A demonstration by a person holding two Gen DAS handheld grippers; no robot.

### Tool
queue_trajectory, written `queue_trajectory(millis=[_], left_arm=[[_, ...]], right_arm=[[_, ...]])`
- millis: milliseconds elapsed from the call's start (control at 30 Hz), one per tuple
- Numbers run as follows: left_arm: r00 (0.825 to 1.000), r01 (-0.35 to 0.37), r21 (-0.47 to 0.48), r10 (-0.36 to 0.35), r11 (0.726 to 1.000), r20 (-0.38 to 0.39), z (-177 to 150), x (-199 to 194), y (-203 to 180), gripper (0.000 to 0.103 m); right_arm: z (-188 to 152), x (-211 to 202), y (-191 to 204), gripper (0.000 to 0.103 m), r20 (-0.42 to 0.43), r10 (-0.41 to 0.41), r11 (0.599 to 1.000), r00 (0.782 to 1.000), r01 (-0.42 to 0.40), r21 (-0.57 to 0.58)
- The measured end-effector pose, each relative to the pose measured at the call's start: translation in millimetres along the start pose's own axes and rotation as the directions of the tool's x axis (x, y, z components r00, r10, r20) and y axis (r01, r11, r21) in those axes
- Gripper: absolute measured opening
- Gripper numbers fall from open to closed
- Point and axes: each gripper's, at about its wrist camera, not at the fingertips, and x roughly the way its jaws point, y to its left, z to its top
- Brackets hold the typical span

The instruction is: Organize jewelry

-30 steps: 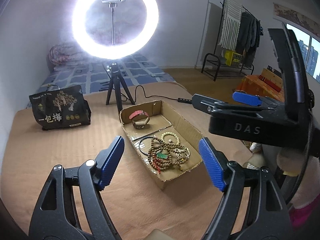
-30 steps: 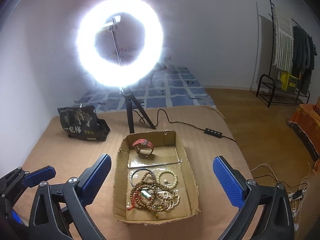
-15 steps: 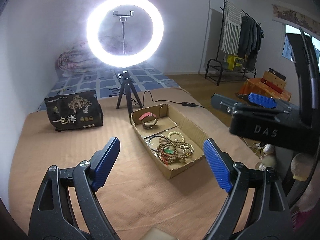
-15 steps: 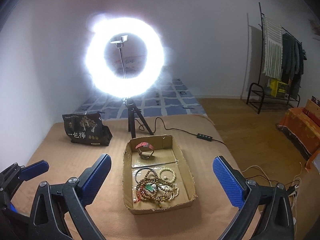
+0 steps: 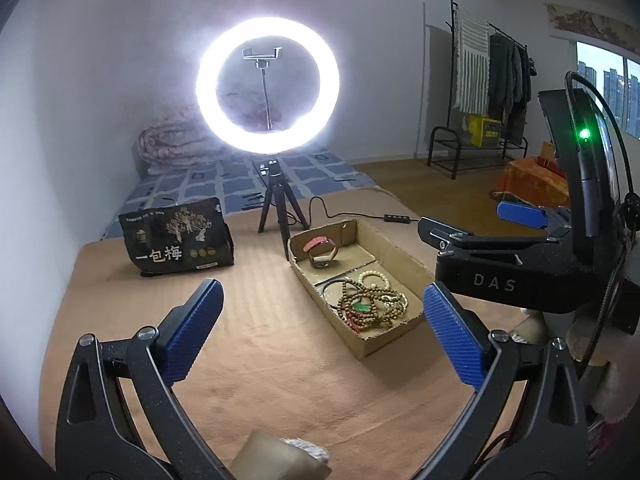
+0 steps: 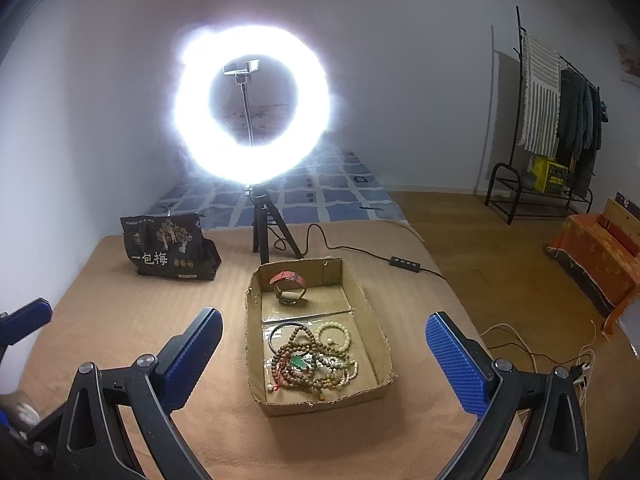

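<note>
Cardboard tray [image 6: 380, 344]: on the tan-covered desk [image 5: 260, 360], centre-right, its right wall near the desk's right edge; broad bare cloth to its left and front. Beaded bracelets [image 6: 312, 360] heaped in the near compartment, watch [image 6: 290, 286] in the far one. Left tongs [image 5: 320, 332]: just opening, wide apart, empty. Right tongs [image 6: 324, 356]: wide apart, empty, short of the tray.
</note>
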Motion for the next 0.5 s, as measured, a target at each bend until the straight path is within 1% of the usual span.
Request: queue_trajectory(millis=[233, 500], left_arm=[[0.999, -0.032, 0.014, 0.032, 0.999, -0.021, 0.0, 3.9, -3.2, 0.102], [0.998, -0.051, 0.008, 0.051, 0.999, -0.026, -1.1, 5.0, -0.4, 0.102]], right_arm=[[0.9, -0.2, -5.3, 0.103, 0.009, -0.004, 0.999, 1.0, 0.003, 0.036], [0.2, 6.1, -10.7, 0.103, -0.01, -0.009, 0.998, 1.0, 0.009, 0.055]])
